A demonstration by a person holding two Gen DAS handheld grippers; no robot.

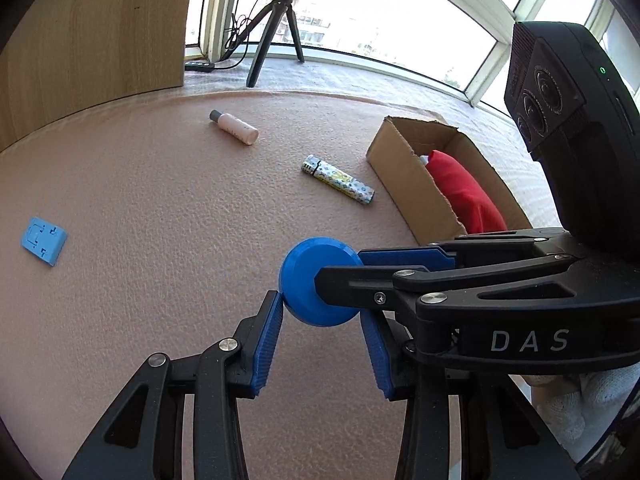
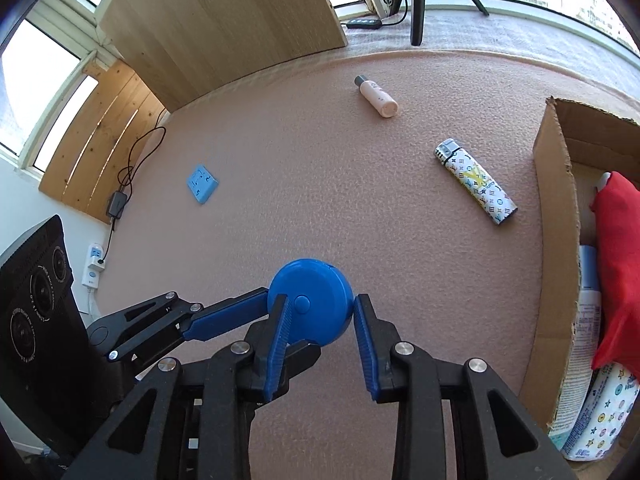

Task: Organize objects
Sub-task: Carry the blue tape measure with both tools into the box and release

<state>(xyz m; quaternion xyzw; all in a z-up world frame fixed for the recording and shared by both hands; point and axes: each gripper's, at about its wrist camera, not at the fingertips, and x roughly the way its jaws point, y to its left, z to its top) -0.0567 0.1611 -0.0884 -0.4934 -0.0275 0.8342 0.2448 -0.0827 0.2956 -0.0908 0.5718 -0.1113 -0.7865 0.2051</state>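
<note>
Both hand-held grippers meet at the blue disc; the right hand-held gripper looks clamped on it, the left hand-held gripper apart around it; next, carry it right to the box.

White letters "DAS" on the black right tongs, small print elsewhere unreadable

bright windows, wood panel, pink mat, tripod.

Lighter left of box, bottle behind it, flat block far left
</note>
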